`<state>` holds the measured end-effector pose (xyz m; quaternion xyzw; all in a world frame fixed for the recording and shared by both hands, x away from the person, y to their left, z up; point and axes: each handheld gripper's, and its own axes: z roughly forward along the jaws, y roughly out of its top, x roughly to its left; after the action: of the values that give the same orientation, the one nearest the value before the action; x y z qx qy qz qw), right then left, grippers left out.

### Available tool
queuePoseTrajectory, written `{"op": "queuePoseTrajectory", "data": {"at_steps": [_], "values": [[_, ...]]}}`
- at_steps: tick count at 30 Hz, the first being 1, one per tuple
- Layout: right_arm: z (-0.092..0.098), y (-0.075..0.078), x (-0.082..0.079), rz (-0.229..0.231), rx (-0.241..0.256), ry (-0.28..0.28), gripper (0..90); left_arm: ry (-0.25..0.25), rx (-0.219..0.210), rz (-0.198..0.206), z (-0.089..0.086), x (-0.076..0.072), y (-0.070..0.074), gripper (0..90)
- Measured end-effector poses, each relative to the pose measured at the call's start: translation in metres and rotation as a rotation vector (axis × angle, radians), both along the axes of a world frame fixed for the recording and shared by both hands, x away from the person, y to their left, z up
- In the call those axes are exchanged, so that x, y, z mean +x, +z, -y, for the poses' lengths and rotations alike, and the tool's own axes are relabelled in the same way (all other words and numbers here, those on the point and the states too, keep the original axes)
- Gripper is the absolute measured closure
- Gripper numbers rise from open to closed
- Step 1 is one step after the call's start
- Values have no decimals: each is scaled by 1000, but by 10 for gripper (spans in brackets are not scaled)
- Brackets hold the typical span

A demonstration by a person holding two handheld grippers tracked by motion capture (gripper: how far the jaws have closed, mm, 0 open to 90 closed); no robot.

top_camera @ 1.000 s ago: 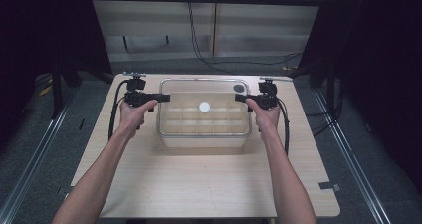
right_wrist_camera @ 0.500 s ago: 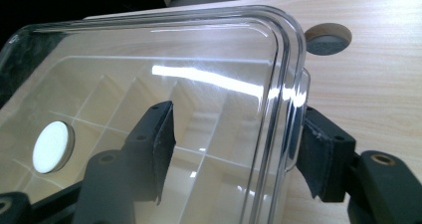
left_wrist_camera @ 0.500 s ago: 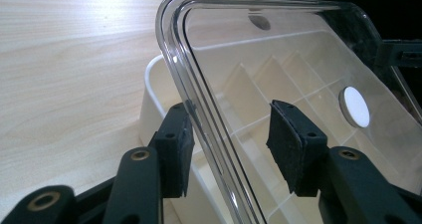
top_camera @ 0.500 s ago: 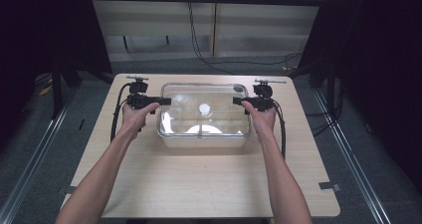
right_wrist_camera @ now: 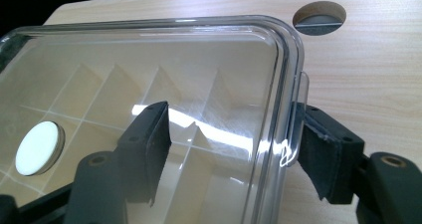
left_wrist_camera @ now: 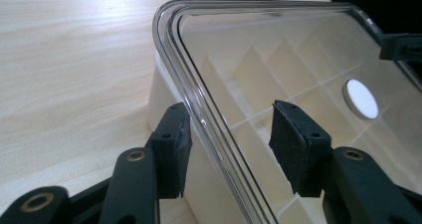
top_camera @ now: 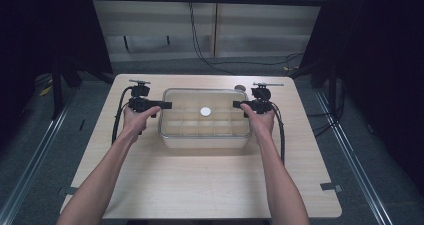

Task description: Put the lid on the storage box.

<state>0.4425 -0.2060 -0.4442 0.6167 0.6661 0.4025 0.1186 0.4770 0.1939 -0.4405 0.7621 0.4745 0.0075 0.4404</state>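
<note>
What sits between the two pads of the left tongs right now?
The left rim of the clear lid runs between the left tongs; the pads stand open either side of it, as the left gripper view shows.

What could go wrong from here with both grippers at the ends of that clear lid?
1. The left gripper straddles the clear lid rim with its jaws open, so one-sided closing may skew the lid on the compartment box.
2. The right gripper sits over the lid's small end tab; the smooth plastic might slip.
3. Uneven lifting may tilt the lid.
</note>
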Motion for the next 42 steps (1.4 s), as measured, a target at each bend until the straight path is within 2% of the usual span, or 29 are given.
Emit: {"op": "queuePoseTrajectory", "data": {"at_steps": [5,16,19,23,29,34,36,42], "values": [[0,-5,1,-11,11,-6,319,-8,13,-13,-1,1,-2,492],[0,-7,-1,-25,30,7,303,0,25,6,3,-3,-4,448],[2,-8,-4,-25,37,8,303,-7,41,7,3,-5,-3,420],[7,-7,-10,-21,32,0,301,11,45,13,-1,-10,-1,372],[18,1,-20,22,44,-5,292,37,35,15,-12,-16,2,316],[21,11,-28,41,35,1,304,26,45,33,-16,-25,7,309],[21,14,-31,54,23,22,352,30,42,34,-18,-29,9,295],[21,21,-50,95,35,65,363,22,59,69,-24,-44,16,279]]}}
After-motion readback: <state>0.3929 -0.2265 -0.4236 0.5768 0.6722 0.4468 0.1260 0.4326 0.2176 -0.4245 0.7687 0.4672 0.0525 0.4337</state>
